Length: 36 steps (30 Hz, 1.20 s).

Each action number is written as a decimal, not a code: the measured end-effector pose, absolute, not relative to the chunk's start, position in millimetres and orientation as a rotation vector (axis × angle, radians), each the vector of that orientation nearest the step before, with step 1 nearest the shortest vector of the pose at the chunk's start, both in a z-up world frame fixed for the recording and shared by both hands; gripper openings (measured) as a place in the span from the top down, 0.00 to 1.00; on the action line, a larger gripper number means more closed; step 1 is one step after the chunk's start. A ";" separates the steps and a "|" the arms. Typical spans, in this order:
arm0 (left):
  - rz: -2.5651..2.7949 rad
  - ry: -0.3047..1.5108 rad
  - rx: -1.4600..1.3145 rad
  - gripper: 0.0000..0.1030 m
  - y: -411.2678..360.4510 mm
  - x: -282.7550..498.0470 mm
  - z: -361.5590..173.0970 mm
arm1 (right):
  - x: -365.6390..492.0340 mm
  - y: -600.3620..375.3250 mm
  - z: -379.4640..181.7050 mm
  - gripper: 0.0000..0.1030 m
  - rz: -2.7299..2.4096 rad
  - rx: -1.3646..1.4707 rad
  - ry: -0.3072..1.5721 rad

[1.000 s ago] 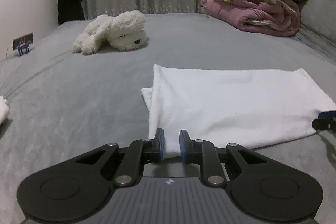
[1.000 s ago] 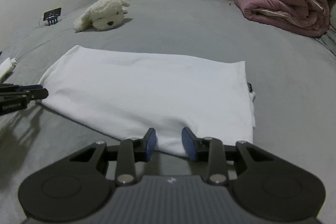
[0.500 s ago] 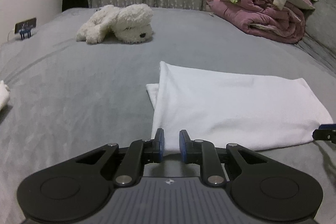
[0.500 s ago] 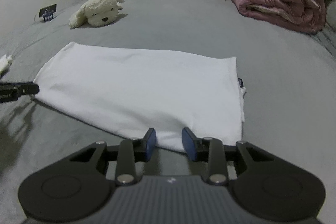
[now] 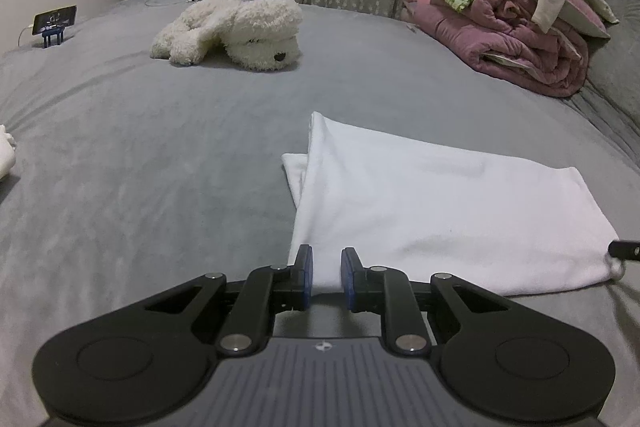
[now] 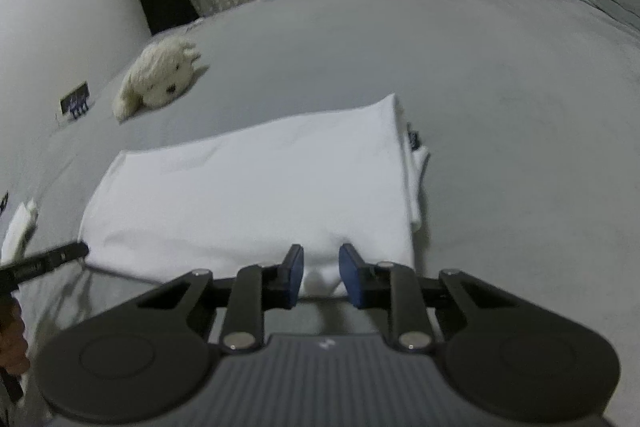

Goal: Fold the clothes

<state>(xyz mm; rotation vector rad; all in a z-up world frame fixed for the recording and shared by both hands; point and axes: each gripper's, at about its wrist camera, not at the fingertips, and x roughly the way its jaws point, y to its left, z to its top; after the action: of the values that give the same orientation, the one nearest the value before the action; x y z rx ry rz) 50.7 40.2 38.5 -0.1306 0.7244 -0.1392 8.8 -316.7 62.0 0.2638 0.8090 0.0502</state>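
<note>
While lying flat on grey bed (image 5: pixel 160 167), white garment (image 5: pixel 432 211) folded rectangular, smooth

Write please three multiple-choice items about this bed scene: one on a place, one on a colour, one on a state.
1. Where does the plush dog lie?
A. on the folded cloth
B. on the grey bed, beyond the cloth
C. on the pink blanket

2. What colour is the folded cloth?
A. white
B. green
C. black

3. How does the cloth lie?
A. crumpled in a ball
B. hanging from the curtain
C. flat, folded, near edge between both tongs

Answers: 1 B, the dog rests on the bed behind the cloth. 2 A, it is plainly white. 3 C, left tongs and right tongs straddle its near edge.
</note>
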 end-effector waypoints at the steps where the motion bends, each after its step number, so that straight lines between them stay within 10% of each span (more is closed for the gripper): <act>1: -0.139 0.725 -0.130 0.82 40.1 50.7 38.5 | 8.9 -319.9 63.1 0.69 0.016 0.257 0.797; 36: -0.239 0.673 -0.170 0.78 45.0 116.3 31.1 | 50.4 -320.6 30.5 0.68 -0.081 0.178 0.712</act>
<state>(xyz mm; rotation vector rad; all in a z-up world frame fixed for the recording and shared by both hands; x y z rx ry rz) 116.3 45.0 31.1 -0.1701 0.6730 -0.2394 50.4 -320.6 30.5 0.1776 0.7117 -0.0806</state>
